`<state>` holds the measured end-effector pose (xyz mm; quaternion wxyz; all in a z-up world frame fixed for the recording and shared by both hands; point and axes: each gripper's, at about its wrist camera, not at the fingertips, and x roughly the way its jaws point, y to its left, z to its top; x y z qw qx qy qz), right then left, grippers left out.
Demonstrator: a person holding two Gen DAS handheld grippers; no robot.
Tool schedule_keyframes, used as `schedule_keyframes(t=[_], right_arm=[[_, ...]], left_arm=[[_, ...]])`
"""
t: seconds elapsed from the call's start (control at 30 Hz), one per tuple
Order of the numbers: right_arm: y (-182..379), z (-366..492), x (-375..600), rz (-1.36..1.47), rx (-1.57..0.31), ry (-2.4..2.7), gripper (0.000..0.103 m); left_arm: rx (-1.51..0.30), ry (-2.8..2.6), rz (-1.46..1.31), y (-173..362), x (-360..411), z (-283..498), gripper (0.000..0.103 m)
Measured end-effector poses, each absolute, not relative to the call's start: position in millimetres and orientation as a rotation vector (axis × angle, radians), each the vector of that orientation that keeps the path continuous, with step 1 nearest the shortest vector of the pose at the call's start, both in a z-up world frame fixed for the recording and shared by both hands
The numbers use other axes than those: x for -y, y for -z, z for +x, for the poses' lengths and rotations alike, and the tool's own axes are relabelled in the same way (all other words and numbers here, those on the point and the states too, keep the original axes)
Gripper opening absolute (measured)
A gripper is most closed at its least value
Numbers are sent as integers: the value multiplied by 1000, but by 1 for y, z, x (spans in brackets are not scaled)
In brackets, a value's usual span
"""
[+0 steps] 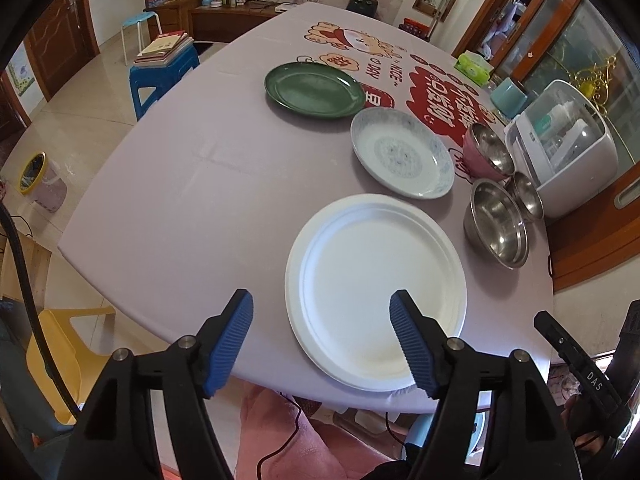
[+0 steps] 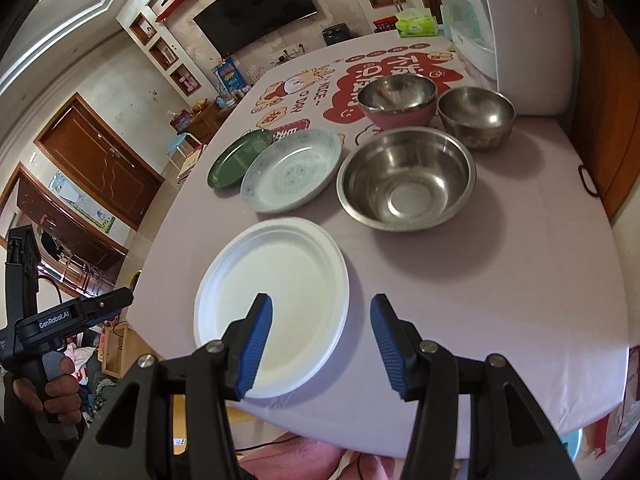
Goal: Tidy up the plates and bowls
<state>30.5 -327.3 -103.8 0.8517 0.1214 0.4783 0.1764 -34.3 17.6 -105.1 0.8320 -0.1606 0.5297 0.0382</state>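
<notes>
Left wrist view: the left gripper (image 1: 322, 338) is held above the near table edge with its jaws spread wide and nothing between them. The white plate (image 1: 376, 292) lies just ahead and below, its near rim close to the edge of the table (image 1: 160, 208). Beyond it, further ahead, the patterned plate (image 1: 402, 158) and then the green plate (image 1: 314, 89) are set in a row, each apart from the next. To the right of the gripper, three bowls are clustered near the table's right edge: the large steel bowl (image 1: 496, 228), the small steel bowl (image 1: 527, 196) and the pink bowl (image 1: 486, 152). A broad bare stretch of cloth is left open to the gripper's left.

Right wrist view: the right gripper (image 2: 322, 348) is released, its jaws parted and empty, with its left finger over the white plate (image 2: 272, 300). The large steel bowl (image 2: 406, 178) is seen ahead, clear tablecloth lying ahead and right. The left gripper's handle is seen gripped by a hand (image 2: 48, 388) at far left.
</notes>
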Motion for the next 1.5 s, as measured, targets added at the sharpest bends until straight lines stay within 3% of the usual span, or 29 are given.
schedule_keyframes(t=[0.27, 0.57, 1.5], right_arm=[[93, 54, 326, 242, -983, -304, 62], [83, 76, 316, 231, -974, -208, 62], [89, 91, 238, 316, -992, -48, 62]], left_arm=[[-1109, -78, -336, 98, -29, -13, 78], [-1123, -21, -333, 100, -40, 23, 83], [-1185, 248, -185, 112, -56, 118, 83]])
